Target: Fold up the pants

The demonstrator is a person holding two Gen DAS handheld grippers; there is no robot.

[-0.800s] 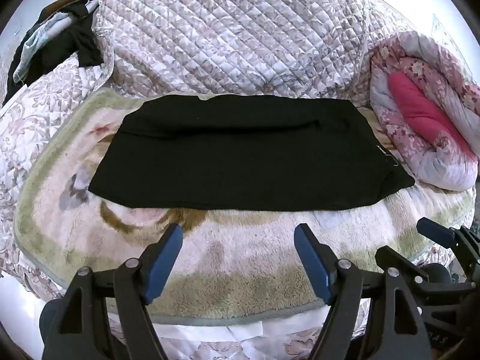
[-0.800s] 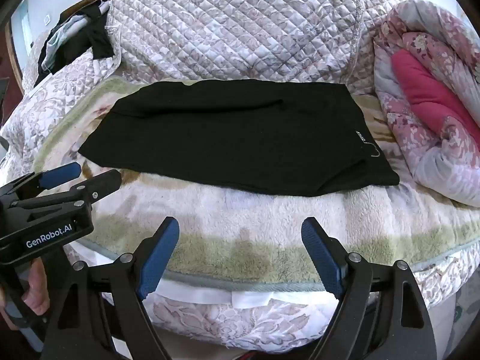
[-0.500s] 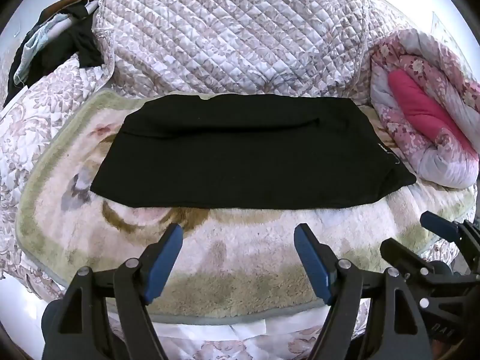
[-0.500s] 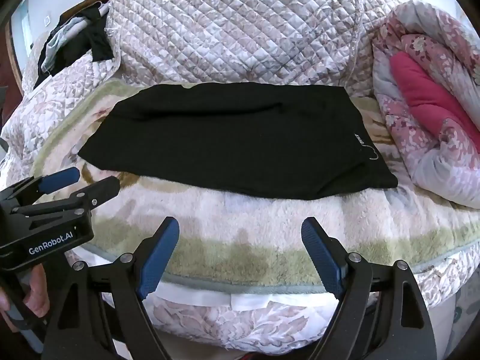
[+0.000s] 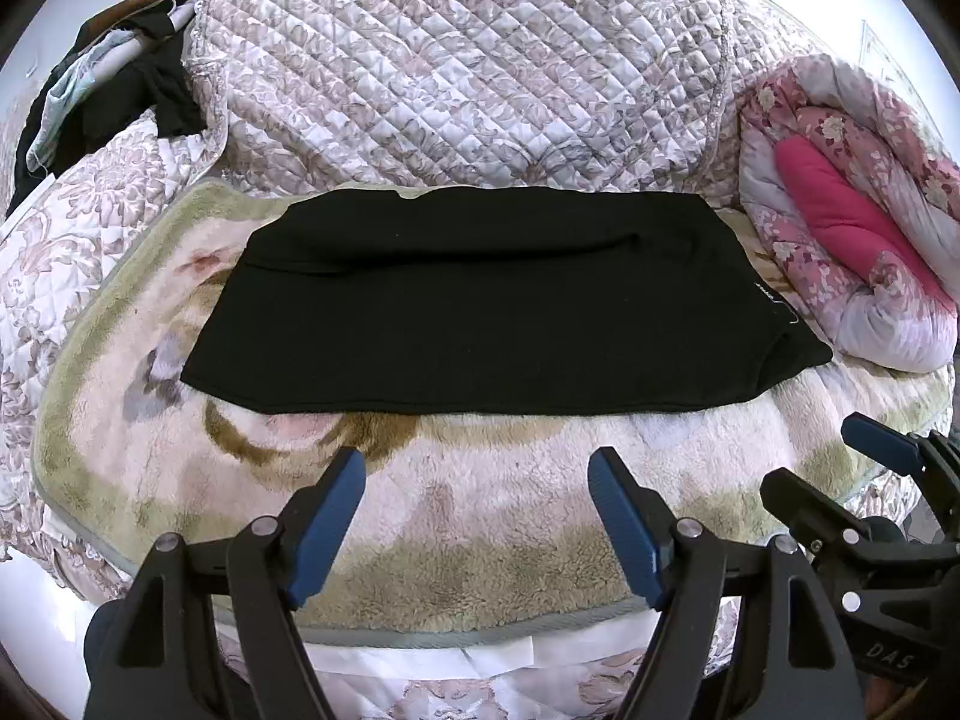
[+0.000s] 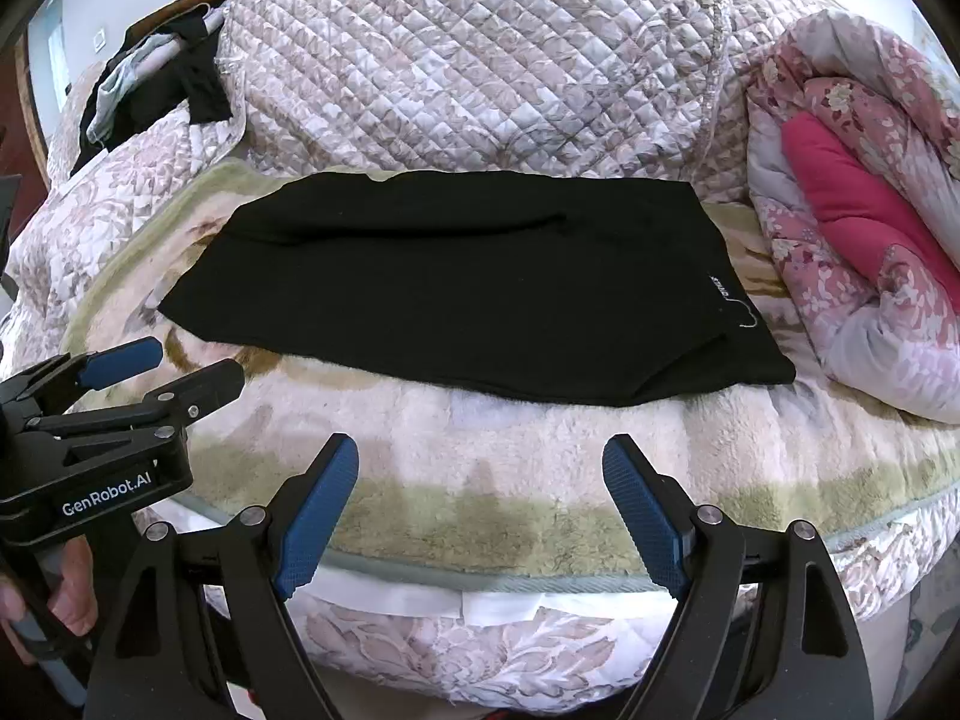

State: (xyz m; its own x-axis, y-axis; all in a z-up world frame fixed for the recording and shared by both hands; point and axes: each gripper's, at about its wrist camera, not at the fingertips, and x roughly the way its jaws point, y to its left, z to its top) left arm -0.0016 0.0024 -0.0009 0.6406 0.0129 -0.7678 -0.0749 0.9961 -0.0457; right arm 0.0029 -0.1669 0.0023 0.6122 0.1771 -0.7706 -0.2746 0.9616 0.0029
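Note:
The black pants lie flat, folded lengthwise, across a fluffy floral blanket on the bed; they also show in the right wrist view. A small white label sits near their right end. My left gripper is open and empty, held above the blanket in front of the pants. My right gripper is open and empty, also short of the pants' near edge. The right gripper shows at the lower right of the left wrist view, and the left gripper at the left of the right wrist view.
A large quilted pillow rises behind the pants. A rolled pink floral duvet lies at the right, close to the pants' right end. Dark clothes are heaped at the back left. The bed edge runs just below the grippers.
Both grippers have drifted slightly; the pants sit a little higher in the right wrist view. The pants have not moved. Both grippers stay open.

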